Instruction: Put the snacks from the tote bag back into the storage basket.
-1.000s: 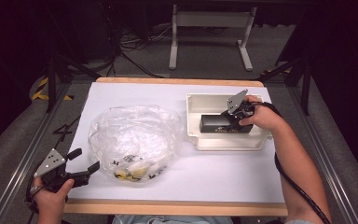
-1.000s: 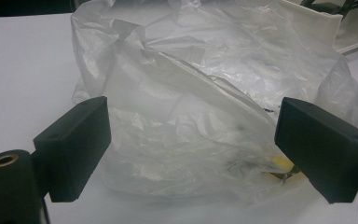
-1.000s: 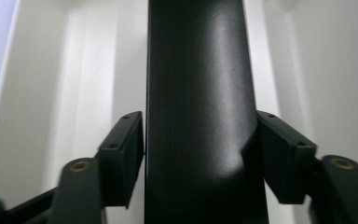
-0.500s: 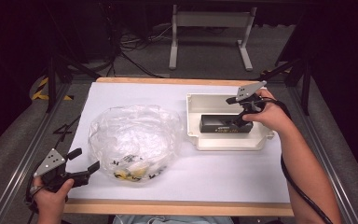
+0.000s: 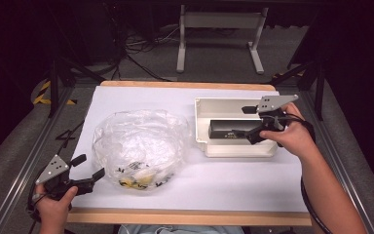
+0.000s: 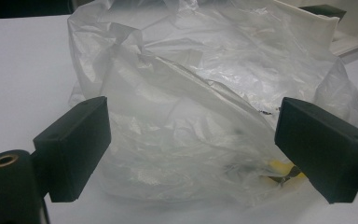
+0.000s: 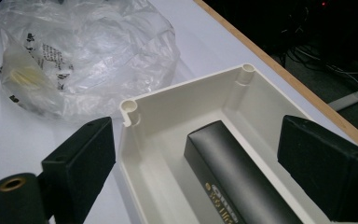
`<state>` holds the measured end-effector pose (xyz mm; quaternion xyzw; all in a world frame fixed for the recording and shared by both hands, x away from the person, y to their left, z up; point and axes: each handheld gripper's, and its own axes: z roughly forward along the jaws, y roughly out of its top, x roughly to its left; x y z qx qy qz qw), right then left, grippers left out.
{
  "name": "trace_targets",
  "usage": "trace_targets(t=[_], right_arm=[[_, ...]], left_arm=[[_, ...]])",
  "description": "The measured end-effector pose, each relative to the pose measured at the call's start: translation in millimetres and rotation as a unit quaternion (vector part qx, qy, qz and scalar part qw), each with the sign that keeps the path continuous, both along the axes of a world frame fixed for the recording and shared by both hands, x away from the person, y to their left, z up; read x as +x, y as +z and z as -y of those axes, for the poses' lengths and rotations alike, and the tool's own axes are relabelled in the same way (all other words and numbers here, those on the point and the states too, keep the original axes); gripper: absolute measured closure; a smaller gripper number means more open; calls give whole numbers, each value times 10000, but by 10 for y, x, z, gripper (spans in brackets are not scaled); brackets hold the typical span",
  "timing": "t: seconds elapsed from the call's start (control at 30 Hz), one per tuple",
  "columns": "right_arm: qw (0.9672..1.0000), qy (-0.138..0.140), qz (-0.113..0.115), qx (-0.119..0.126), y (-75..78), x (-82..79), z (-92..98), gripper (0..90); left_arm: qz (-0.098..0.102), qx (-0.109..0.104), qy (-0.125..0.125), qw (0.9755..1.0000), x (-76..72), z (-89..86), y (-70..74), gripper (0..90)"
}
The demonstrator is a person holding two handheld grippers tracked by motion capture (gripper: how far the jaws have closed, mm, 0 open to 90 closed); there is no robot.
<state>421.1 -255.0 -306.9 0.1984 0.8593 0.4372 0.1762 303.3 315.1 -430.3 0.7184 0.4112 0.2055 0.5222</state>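
A long black box (image 5: 226, 130) with gold lettering lies inside a white open box (image 5: 202, 124) at the table's right. My right gripper (image 5: 251, 124) hovers just above the black box's right end. Its jaws have just been opening and stand open, with nothing pressed between them. In the right gripper view the black box (image 7: 233, 177) lies below the right gripper (image 7: 196, 154), inside the white box (image 7: 168, 107). A crumpled clear plastic bag (image 5: 139, 146) with yellow and black printed contents sits left of centre. My left gripper (image 5: 88, 167) rests open at the bag's near left, facing the bag (image 6: 205, 93).
White paper (image 5: 141, 100) covers the wooden table, whose front edge (image 5: 185, 217) runs along the bottom. A white metal stand (image 5: 219, 36) and cables (image 5: 136, 53) are on the floor behind the table. Bare paper lies behind the bag and in front of the white box.
My right gripper has let go of the black box, lifted out of the white box and moved right, its jaws going from shut to open. The left gripper and the bag stay put.
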Motion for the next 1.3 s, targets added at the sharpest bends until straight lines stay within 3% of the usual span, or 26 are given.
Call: trace_targets(t=[0.17,0.3,0.6,0.77,0.9,1.07,1.2,1.3], right_arm=[[9996,-179,-26,210,-36,-230,-4,116],[9992,-151,-72,370,-89,-348,-6,111],[9960,-339,-178,803,-417,-629,41,89],[9947,-406,-131,933,-535,-673,85,64],[9950,-415,-127,896,-635,-700,140,64],[9925,-542,-112,1092,-826,-717,200,49],[9915,-615,5,1150,-964,-747,211,49],[9904,-782,-62,1141,-1071,-741,226,50]], left_arm=[[2,5,-14,10000,1,3,5,115],[8,17,-25,10000,4,7,5,115],[4,9,-104,9999,5,14,4,112],[32,-12,-135,9999,-3,14,14,112],[24,-5,-202,9998,-5,10,15,105],[25,-64,-312,9995,-5,9,9,90],[20,-105,-377,9992,-5,0,4,82],[39,-120,-447,9989,1,-8,-12,76]])
